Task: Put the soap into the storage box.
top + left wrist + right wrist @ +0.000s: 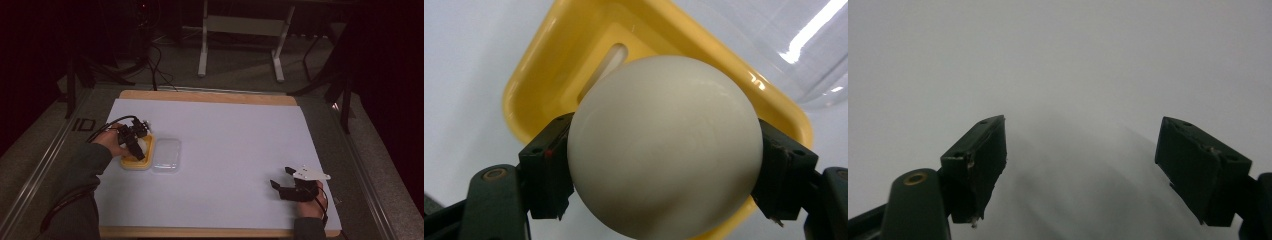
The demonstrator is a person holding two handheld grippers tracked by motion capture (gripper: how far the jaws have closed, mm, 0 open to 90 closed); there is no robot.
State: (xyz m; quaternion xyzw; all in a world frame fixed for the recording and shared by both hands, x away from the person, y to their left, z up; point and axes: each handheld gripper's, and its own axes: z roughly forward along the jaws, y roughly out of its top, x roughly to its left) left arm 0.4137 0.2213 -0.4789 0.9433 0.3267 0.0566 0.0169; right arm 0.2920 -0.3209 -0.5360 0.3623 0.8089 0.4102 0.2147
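Your high view is dim, and the room past the white table sheet (225,150) is almost black. The left gripper view is bright. Light from above makes a white streak of glare on the clear lid (794,45). The white ball (664,145) looks sharp. In the right gripper view the sheet (1058,60) is grey, with soft blurry shadows between the jaws.

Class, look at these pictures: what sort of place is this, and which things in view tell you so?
Probably a lab or recording studio, not a home. A wooden table under a white sheet stands amid dark surroundings, with cables on the floor and a white metal stand behind.
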